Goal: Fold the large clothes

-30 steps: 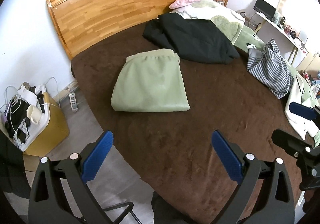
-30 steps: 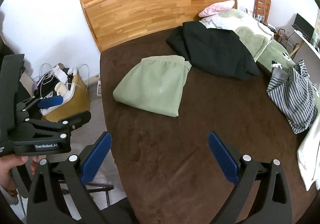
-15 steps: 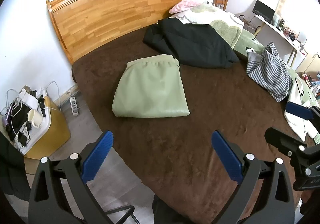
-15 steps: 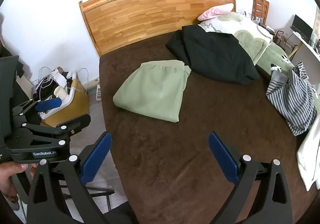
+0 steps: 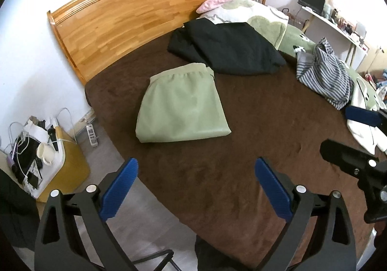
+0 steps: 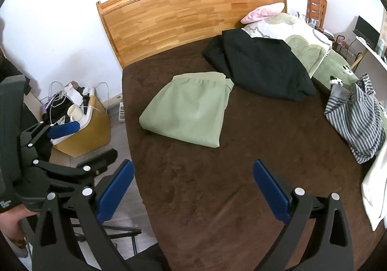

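Note:
A light green garment (image 5: 181,104) lies folded into a neat rectangle on the brown bed cover (image 5: 241,162); it also shows in the right wrist view (image 6: 191,111). A black garment (image 5: 229,48) lies rumpled behind it near the headboard. A striped garment (image 5: 326,77) is bunched at the right. My left gripper (image 5: 196,188) is open and empty, held above the bed's near edge. My right gripper (image 6: 192,190) is open and empty, also above the near edge. Each gripper shows at the side of the other's view.
A wooden headboard (image 5: 133,12) stands at the back. Pillows and a green-and-white quilt (image 5: 261,17) lie at the back right. A yellow box (image 5: 60,162) with cables and a mug stands on the floor at the left. A desk (image 5: 338,26) is far right.
Both grippers have drawn back and up a little from the bed, so the folded green garment sits slightly farther away. Nothing on the bed has moved.

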The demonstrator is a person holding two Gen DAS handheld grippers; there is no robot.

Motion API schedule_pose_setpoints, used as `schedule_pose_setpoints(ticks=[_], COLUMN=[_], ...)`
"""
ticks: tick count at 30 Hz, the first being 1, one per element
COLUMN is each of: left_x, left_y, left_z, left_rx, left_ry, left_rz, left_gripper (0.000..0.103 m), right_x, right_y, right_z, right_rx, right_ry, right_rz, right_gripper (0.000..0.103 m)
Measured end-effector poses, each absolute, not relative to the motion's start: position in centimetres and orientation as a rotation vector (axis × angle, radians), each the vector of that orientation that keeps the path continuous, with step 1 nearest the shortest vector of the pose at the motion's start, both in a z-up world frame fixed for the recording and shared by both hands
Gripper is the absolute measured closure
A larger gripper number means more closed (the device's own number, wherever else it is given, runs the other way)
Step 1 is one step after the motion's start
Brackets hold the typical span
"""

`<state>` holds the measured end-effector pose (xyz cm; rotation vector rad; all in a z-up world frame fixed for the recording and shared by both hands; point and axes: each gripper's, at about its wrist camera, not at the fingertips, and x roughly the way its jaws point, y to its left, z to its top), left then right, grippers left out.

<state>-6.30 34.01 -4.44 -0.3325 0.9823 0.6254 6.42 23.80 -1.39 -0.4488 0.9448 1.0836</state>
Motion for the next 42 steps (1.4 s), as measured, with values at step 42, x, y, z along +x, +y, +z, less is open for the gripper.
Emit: schedule_pose_setpoints(ticks=[42], left_x=[-7.1], left_y=[35.6], left_z=[-4.8], left_rx=[-0.375], left_ry=[1.005], left_rz=[0.650], left_gripper=[0.007], right_x=[6.1], right_y=[24.7], right_z=[-2.4], right_rx=[-0.481], right_ry=[0.956], right_rz=[1.076], right_gripper=[0.006])
